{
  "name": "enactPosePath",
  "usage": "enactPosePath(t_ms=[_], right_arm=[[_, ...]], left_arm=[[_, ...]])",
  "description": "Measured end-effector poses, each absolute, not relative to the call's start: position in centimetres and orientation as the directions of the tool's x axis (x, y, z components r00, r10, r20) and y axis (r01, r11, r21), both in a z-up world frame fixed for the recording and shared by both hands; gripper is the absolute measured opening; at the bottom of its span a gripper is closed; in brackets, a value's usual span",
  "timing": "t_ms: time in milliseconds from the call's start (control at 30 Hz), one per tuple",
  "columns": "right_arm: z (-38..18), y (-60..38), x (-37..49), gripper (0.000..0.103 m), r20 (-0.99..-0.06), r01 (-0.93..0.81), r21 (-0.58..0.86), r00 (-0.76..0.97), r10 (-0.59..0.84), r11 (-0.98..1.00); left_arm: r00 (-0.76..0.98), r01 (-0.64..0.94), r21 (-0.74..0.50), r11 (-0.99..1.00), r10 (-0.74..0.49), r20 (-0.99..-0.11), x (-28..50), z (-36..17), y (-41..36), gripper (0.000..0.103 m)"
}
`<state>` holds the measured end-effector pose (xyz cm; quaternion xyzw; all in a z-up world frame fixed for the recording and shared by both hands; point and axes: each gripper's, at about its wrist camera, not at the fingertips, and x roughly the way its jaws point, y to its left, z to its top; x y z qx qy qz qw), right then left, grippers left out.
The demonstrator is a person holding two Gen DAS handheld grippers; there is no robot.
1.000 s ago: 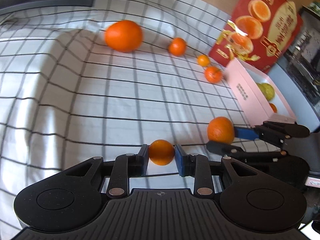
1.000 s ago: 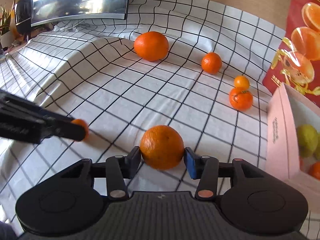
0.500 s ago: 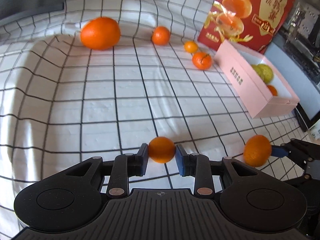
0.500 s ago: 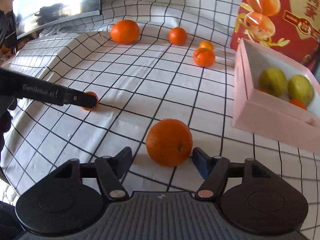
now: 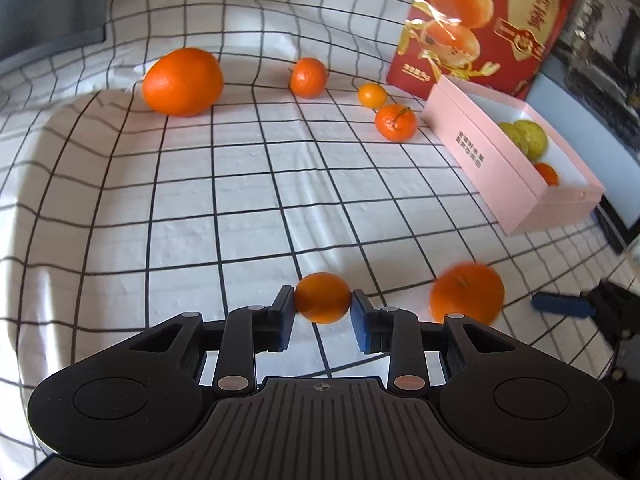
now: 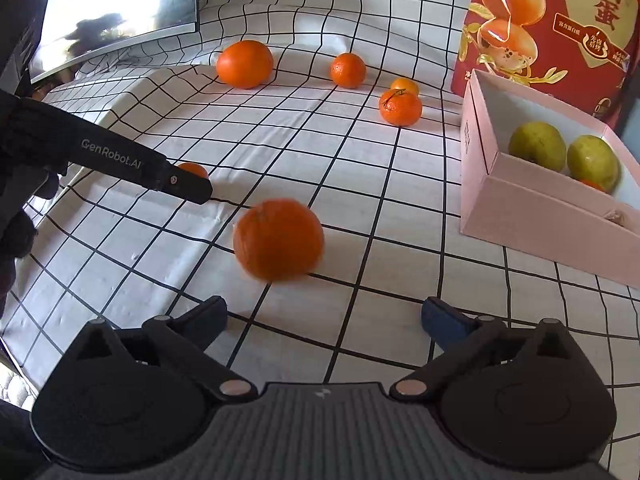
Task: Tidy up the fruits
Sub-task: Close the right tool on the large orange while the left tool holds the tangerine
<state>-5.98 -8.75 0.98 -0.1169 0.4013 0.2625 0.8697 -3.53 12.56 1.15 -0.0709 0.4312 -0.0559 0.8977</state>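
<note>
fruits lie spread on a checked cloth (image 5: 248,184). the left tongs (image 5: 323,307) are clenched on a small orange (image 5: 323,298), both pads press on its sides, low over the cloth. the right tongs (image 6: 324,314) have just been opening and now stand wide apart, released; nothing is between the pads. a mid orange (image 6: 279,239) lies on the cloth just in front of them, blurred, free of both pads. in the left view the same orange (image 5: 466,294) shows just right of the small one, with one blue pad (image 5: 560,305) of the right tongs beside it, not touching.

further back, a big orange (image 5: 183,81) sits near the cloth's far edge. right of it is a mandarin (image 5: 308,77), then a tiny yellow-orange fruit (image 5: 372,95) and, just beside it, a mandarin with a stem (image 5: 396,122). a pink box (image 6: 536,208) stands at the right, open at the top. inside are two green fruits (image 6: 538,145) side by side and one small orange fruit (image 5: 547,173), partly hidden by the wall. behind the box a red carton (image 6: 552,20) stands upright, with printed oranges on it. a screen (image 6: 112,16) is at the far left.
</note>
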Motion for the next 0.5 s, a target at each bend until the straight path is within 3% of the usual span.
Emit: enactPosePath(t_ms=[200, 500], right_arm=[[1.1, -8.7, -6.0, 0.103, -0.763, -0.551, 0.006, 0.537, 0.360, 0.835], [1.0, -8.8, -6.2, 0.103, -0.754, -0.558, 0.004, 0.544, 0.369, 0.830]], left_arm=[[0.648, 0.054, -0.134, 0.990, -0.137, -0.750, -4.1, 0.9, 12.1, 0.034], [0.654, 0.013, -0.207, 0.978, -0.165, -0.738, -4.8, 1.0, 13.2, 0.034]])
